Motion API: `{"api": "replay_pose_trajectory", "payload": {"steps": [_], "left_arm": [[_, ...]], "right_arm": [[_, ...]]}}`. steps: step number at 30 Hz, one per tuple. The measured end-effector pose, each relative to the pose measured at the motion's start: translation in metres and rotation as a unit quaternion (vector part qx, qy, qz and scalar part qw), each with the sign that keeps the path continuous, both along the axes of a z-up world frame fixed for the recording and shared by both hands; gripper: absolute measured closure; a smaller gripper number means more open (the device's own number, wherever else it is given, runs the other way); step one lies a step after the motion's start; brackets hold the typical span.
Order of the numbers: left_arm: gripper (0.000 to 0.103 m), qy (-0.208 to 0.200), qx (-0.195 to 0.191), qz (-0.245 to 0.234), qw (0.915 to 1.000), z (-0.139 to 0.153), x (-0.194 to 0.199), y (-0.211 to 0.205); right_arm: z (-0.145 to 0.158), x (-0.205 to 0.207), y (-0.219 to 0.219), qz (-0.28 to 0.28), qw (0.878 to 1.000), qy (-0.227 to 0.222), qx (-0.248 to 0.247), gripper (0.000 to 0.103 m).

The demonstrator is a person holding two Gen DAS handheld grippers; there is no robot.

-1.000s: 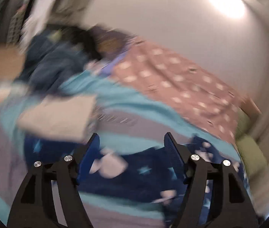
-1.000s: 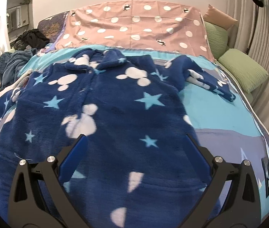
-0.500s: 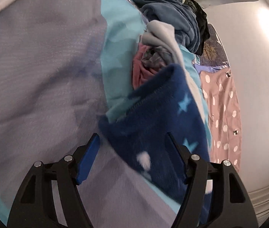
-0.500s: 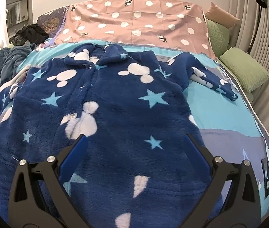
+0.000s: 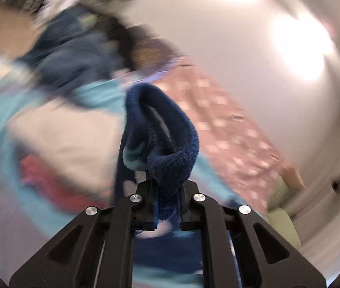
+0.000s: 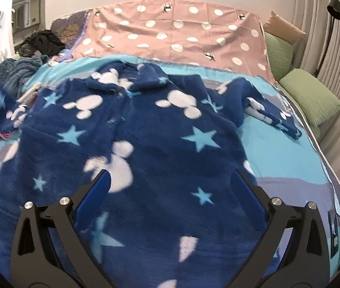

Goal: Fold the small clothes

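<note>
Left tongs [image 5: 167, 201] now clamped on fleece sleeve [image 5: 162, 139] — right tongs [image 6: 170, 187] wide, empty.

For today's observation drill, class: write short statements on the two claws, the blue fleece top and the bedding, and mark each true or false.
1. The left claw is shut on a sleeve cuff of the blue fleece top. True.
2. The right claw grips the top's hem. False: it is open above the fabric.
3. The top has stars and mouse-head shapes. True.
4. The spotted cover is green. False: it is pink; the pillows are green.
5. The far sleeve is folded across the chest. False: it lies spread sideways.
</note>
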State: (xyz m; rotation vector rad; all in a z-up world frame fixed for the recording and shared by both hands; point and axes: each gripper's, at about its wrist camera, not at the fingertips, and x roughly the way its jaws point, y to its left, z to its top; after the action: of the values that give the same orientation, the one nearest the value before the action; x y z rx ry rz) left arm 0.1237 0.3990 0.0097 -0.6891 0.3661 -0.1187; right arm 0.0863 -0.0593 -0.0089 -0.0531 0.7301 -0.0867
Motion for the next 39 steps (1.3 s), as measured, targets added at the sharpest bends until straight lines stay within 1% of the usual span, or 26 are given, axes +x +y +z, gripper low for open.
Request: {"api": "replay_pose_trajectory", "payload": {"steps": [2,3,4,6,8,10,11,12,13,14,15,16,17,18,20,22,23,25,27,28,29,31,32,34,36,39], "left_arm": [[0.092,-0.037,0.021,-0.059,0.9973,0.038,0.008,-0.043],[0.092,-0.047,0.028,-0.083,0.995,0.048,0.008,-0.06],[0.092,-0.055,0.041,-0.12,0.9904,0.059,0.009,-0.087],[0.092,-0.056,0.064,-0.177,0.9806,0.066,0.014,-0.142],[0.092,-0.046,0.081,-0.228,0.9692,0.059,0.013,-0.19],[0.091,-0.021,0.093,-0.276,0.9564,0.039,0.016,-0.236],[0.089,-0.01,0.099,-0.286,0.9531,0.032,0.02,-0.25],[0.077,0.013,0.116,-0.297,0.9478,0.017,0.02,-0.27],[0.07,0.037,0.138,-0.305,0.9417,0.001,0.018,-0.286],[0.055,0.05,0.15,-0.309,0.9378,-0.007,0.02,-0.295],[0.051,0.065,0.166,-0.321,0.9302,-0.017,0.017,-0.306],[0.051,0.07,0.177,-0.331,0.9244,-0.021,0.013,-0.314],[0.047,0.073,0.188,-0.337,0.9196,-0.022,0.011,-0.32],[0.04,0.073,0.202,-0.335,0.9176,-0.022,0.008,-0.321],[0.034,0.059,0.225,-0.318,0.9191,-0.016,-0.006,-0.31],[0.025,0.041,0.25,-0.295,0.9213,-0.006,-0.012,-0.298],[0.024,0.034,0.265,-0.281,0.9219,-0.002,-0.001,-0.292],[0.018,0.029,0.309,-0.242,0.9192,0.002,0.006,-0.281],[0.015,0.04,0.356,-0.199,0.9123,-0.003,-0.001,-0.265],[0.015,0.046,0.369,-0.188,0.9089,-0.004,0.007,-0.262],[0.015,0.056,0.39,-0.169,0.9034,-0.009,0.005,-0.253],[0.015,0.073,0.407,-0.141,0.8996,-0.014,0.004,-0.237],[0.014,0.083,0.409,-0.128,0.8999,-0.017,0.005,-0.229],[0.013,0.109,0.395,-0.105,0.9061,-0.028,0.008,-0.208],[0.013,0.132,0.364,-0.099,0.9168,-0.038,0.018,-0.191],[0.013,0.158,0.305,-0.097,0.934,-0.048,0.037,-0.174]], "right_arm": [[0.003,-0.002,0.004,0.009,1.0,-0.006,0.001,0.002],[0.003,-0.003,0.005,0.012,1.0,-0.006,0.0,0.002],[0.003,-0.004,0.005,0.015,1.0,-0.007,-0.002,0.002],[0.004,-0.006,0.002,0.012,1.0,-0.009,-0.005,0.002],[0.005,-0.008,-0.005,0.003,1.0,-0.01,-0.004,0.002],[0.006,-0.009,-0.017,-0.013,1.0,-0.009,0.006,0.002],[0.007,-0.009,-0.022,-0.02,1.0,-0.008,0.012,0.002],[0.008,-0.01,-0.028,-0.025,0.999,-0.007,0.019,0.002],[0.009,-0.01,-0.035,-0.031,0.999,-0.005,0.03,0.002],[0.009,-0.01,-0.039,-0.034,0.999,-0.005,0.037,0.002],[0.011,-0.01,-0.045,-0.036,0.998,-0.004,0.049,0.002],[0.011,-0.009,-0.048,-0.035,0.998,-0.002,0.057,0.002],[0.012,-0.008,-0.051,-0.032,0.997,0.001,0.064,0.002],[0.013,-0.005,-0.053,-0.023,0.997,0.006,0.071,0.002],[0.015,0.003,-0.053,-0.006,0.997,0.016,0.081,0.006],[0.017,0.017,-0.05,0.016,0.995,0.028,0.096,0.02],[0.019,0.027,-0.048,0.032,0.992,0.039,0.113,0.024],[0.02,0.043,-0.044,0.053,0.986,0.055,0.147,0.036],[0.022,0.063,-0.035,0.077,0.977,0.073,0.186,0.036],[0.023,0.071,-0.03,0.086,0.974,0.077,0.194,0.036],[0.024,0.08,-0.022,0.098,0.972,0.081,0.2,0.036],[0.026,0.092,-0.008,0.115,0.97,0.083,0.196,0.031],[0.027,0.098,0.0,0.127,0.969,0.084,0.192,0.03],[0.023,0.111,0.016,0.146,0.968,0.097,0.181,0.03],[0.015,0.124,0.03,0.149,0.966,0.116,0.177,0.031],[0.011,0.131,0.046,0.156,0.97,0.111,0.151,0.044]]}}
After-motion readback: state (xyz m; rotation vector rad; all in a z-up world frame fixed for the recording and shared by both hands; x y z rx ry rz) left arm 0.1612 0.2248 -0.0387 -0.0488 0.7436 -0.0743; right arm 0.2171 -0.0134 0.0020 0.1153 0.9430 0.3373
